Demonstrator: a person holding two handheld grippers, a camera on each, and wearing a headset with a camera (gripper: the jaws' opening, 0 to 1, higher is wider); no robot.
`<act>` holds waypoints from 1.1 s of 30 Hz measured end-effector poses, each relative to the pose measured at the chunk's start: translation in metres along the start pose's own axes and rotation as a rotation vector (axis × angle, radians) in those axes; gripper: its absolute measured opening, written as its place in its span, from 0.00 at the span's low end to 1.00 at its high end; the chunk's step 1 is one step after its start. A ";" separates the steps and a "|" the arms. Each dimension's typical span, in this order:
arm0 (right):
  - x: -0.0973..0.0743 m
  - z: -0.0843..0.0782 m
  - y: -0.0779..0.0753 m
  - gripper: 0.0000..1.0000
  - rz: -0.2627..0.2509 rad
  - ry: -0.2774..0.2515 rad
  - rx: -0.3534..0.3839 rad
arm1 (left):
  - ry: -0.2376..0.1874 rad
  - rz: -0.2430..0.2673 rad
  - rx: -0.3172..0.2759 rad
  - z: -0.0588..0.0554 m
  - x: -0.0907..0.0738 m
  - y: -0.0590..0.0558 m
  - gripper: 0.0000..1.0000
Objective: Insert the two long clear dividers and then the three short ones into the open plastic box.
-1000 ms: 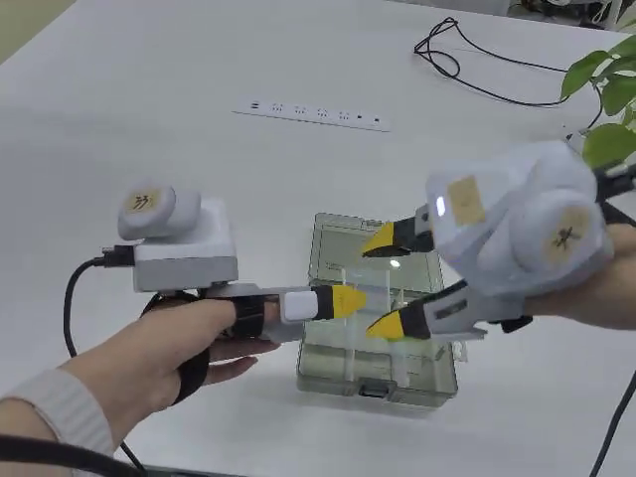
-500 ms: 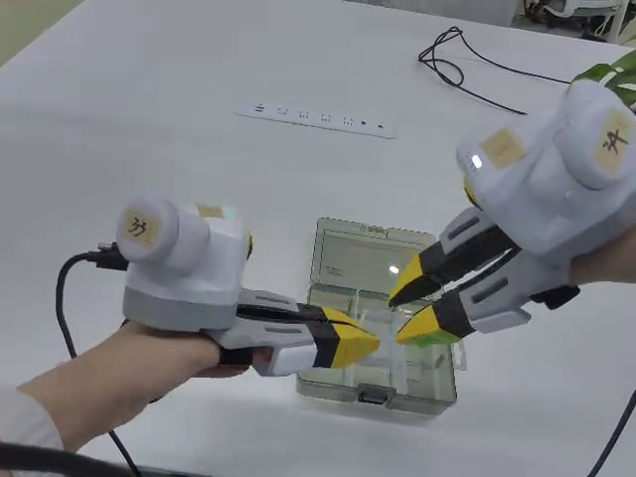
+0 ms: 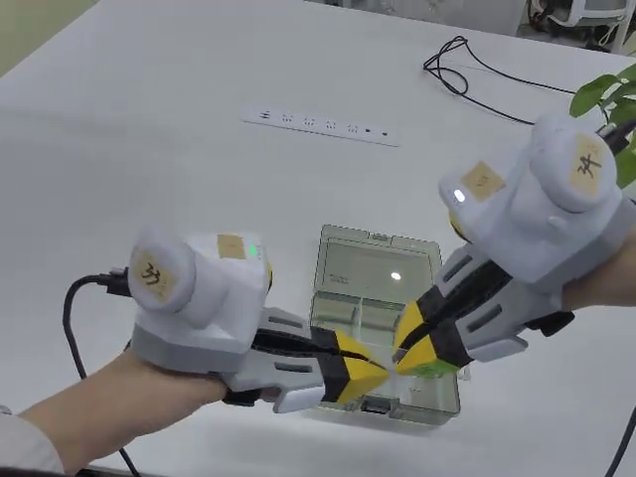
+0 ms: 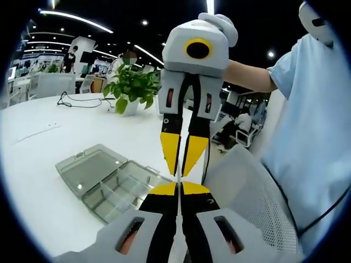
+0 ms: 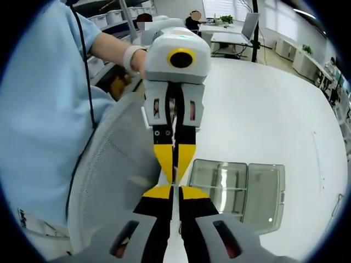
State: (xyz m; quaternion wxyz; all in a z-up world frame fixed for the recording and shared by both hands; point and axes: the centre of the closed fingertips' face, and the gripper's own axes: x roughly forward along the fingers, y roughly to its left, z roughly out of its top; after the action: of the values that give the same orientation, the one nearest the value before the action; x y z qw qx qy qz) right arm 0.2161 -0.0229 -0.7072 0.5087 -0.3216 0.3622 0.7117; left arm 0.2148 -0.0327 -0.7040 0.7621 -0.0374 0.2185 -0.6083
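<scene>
The open greenish clear plastic box (image 3: 376,260) lies on the white table, lid flat on the far side and tray (image 3: 338,316) near me, with clear partitions standing in the tray. Both grippers hover above the tray's near edge, tip to tip. My left gripper (image 3: 381,371) comes in from the left, my right gripper (image 3: 399,356) from the right. In the left gripper view a thin clear divider (image 4: 178,178) shows edge-on, running from my left gripper (image 4: 178,190) into the right gripper (image 4: 178,171). Both pairs of jaws are shut on it. The box (image 5: 241,186) lies below them.
A white power strip (image 3: 318,126) lies further back on the table, a black cable (image 3: 477,70) loops at the far right, and plant leaves (image 3: 601,94) reach in from the right. A black cord (image 3: 75,298) trails from my left gripper. A white mesh chair (image 4: 247,192) stands by the table's edge.
My right gripper went from open over the box to shut. Both grippers rose toward me and came together tip to tip above the tray's near edge.
</scene>
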 end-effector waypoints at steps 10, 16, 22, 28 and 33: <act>0.003 -0.004 0.008 0.02 0.019 0.036 0.020 | 0.042 -0.006 0.065 -0.004 0.006 -0.001 0.00; 0.001 -0.006 0.006 0.02 0.003 0.042 0.032 | 0.039 0.016 0.029 -0.003 0.007 0.005 0.00; -0.009 -0.031 -0.007 0.02 -0.048 0.100 0.067 | 0.060 0.078 0.020 -0.014 0.001 0.017 0.23; -0.017 -0.057 -0.021 0.02 -0.101 0.150 0.117 | 0.068 0.142 0.035 -0.022 -0.007 0.027 0.40; -0.020 -0.072 -0.024 0.02 -0.121 0.184 0.140 | 0.077 0.202 0.041 -0.028 -0.014 0.038 0.51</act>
State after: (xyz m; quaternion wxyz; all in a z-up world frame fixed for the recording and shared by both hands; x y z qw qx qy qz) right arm 0.2511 -0.0878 -0.7335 0.5366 -0.3704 0.4360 0.6202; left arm 0.2362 -0.0035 -0.7372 0.8111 0.0237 0.2381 -0.5338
